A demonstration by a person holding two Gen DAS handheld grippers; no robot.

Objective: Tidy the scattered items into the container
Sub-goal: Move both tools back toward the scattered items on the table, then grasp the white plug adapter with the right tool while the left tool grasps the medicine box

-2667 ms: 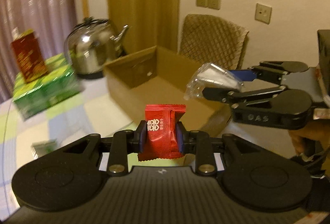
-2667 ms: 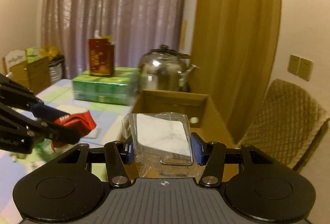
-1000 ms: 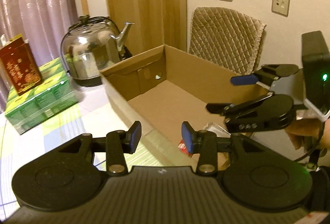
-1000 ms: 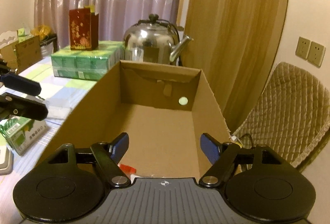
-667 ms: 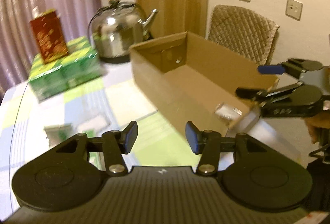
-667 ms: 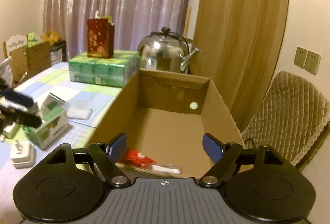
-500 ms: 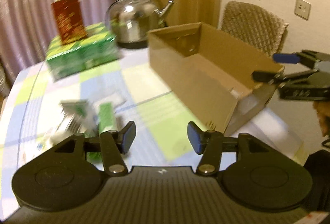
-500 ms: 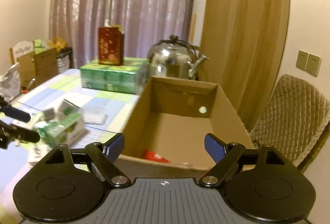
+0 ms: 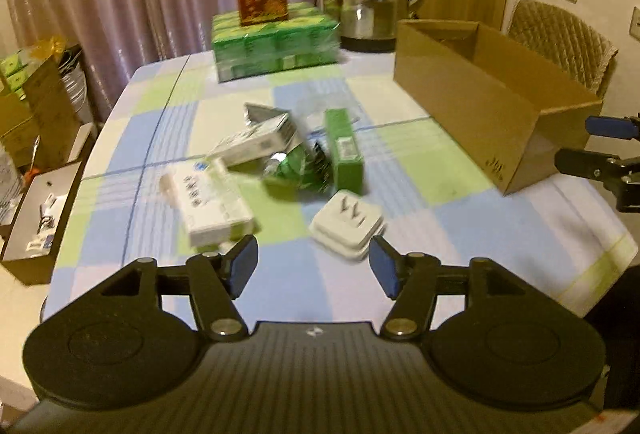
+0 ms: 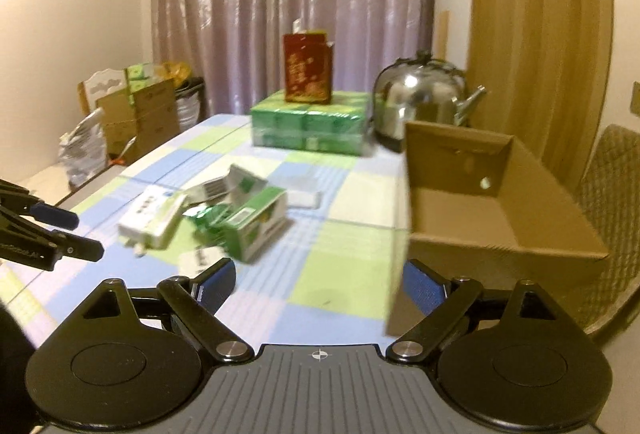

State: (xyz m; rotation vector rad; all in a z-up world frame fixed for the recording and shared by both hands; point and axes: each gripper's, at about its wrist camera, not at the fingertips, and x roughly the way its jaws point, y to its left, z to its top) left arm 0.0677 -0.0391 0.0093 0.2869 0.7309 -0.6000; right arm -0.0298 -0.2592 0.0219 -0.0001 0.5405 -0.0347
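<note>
Left wrist view: the left gripper (image 9: 313, 267) has just been opening its jaws and nothing lies between them; just ahead of its right jaw sits a white plug adapter (image 9: 347, 229), and ahead of its left jaw a white power strip (image 9: 208, 200). Farther out, a green carton (image 9: 344, 155), a crumpled green wrapper (image 9: 301, 170) and a white-and-green box (image 9: 253, 144) lie heaped on the checked tablecloth (image 9: 460, 230). The cardboard box (image 9: 476, 102) stands well off to the right of the jaws. The right gripper (image 10: 318, 284) has also just been widening, empty, with the cardboard box ahead of its right jaw. What the box already holds cannot be seen; at least five items are left to collect.
</note>
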